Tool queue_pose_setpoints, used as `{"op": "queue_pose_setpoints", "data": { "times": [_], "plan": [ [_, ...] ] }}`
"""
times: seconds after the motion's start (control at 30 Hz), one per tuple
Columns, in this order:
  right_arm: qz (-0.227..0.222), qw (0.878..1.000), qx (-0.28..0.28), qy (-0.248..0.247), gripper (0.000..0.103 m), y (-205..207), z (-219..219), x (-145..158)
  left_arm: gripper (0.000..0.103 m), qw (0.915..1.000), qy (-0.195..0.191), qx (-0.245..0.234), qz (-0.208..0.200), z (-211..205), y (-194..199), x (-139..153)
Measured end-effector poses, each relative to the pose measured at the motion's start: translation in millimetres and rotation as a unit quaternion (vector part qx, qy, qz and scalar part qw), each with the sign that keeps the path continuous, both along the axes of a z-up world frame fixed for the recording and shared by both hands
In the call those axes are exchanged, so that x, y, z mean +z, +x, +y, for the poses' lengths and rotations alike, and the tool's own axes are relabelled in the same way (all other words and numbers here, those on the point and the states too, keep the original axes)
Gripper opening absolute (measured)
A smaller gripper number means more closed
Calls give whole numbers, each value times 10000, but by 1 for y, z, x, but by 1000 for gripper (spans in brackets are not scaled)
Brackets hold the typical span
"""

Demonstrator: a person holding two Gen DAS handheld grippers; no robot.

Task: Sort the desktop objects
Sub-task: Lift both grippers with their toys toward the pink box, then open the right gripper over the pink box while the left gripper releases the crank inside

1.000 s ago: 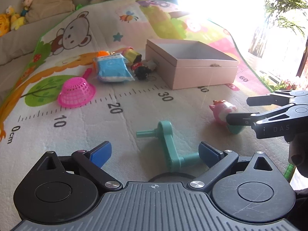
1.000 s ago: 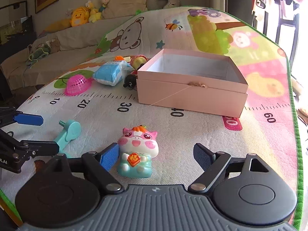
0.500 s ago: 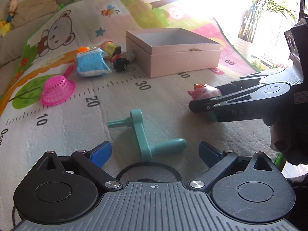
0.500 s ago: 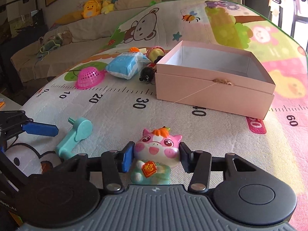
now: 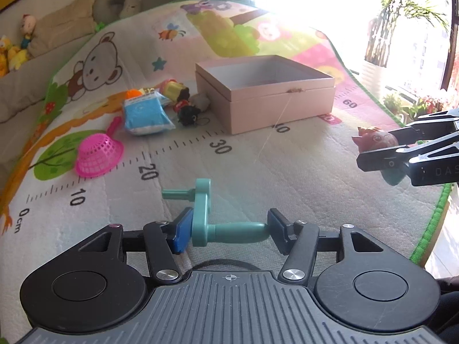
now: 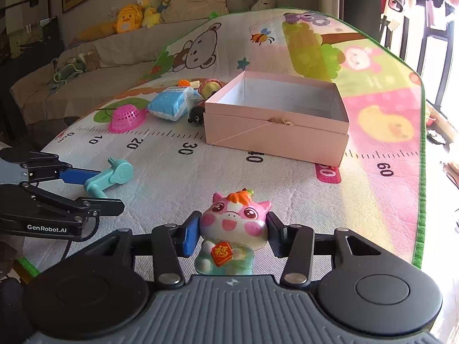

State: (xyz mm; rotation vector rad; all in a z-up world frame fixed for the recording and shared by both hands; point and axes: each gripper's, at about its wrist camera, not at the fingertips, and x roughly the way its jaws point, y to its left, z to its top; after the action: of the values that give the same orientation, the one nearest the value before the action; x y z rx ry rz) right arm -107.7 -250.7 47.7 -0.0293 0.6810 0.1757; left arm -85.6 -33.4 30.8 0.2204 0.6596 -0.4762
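Gripping: right gripper (image 6: 233, 233) pinches pink pig figurine (image 6: 233, 229), raised off play mat (image 6: 287, 195); left gripper (image 5: 226, 229) clamps teal crank handle (image 5: 206, 223). Advice: carry level, release low inside pink box (image 6: 284, 114).

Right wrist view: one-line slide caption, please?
Right hand-held gripper clamps pink pig figurine on play mat, open pink box ahead.

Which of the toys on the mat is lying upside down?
The pink basket, left of the blue packet: its open mouth faces down on the mat and its base points upward. The other toys show no such inversion.
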Motion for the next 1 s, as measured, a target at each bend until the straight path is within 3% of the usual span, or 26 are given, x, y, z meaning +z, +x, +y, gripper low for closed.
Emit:
{"op": "queue_pose_setpoints", "data": {
  "times": [0.27, 0.37, 0.5, 0.57, 0.7, 0.8, 0.9, 1.0],
  "plan": [
    [-866, 9959, 74, 270, 47, -10, -7, 62, 60, 9953, -273, -180, -913, 2, -11, 67],
    [-1378, 9899, -2, 338, 47, -7, -18, 104, 60, 9891, -385, -290, -1392, -5, -4, 103],
    [-2017, 9789, -108, 310, 47, 6, -36, 157, 60, 9743, -565, -417, -2139, -29, 15, 157],
    [-2129, 9764, -165, 316, 47, 22, -46, 174, 60, 9701, -643, -515, -2284, -46, 32, 176],
    [-1906, 9789, -419, 599, 47, 69, -71, 181, 61, 9712, -795, -552, -2179, -86, 89, 186],
    [-1546, 9835, -417, 847, 49, 113, -84, 158, 62, 9788, -1165, -613, -1566, -106, 139, 172],
    [-1272, 9873, -577, 754, 57, 146, -90, 126, 77, 9854, -1333, -386, -983, -104, 174, 147],
    [-1001, 9888, -924, 605, 57, 167, -103, 92, 95, 9888, -1266, -154, -770, -81, 180, 114]
  ]
}}
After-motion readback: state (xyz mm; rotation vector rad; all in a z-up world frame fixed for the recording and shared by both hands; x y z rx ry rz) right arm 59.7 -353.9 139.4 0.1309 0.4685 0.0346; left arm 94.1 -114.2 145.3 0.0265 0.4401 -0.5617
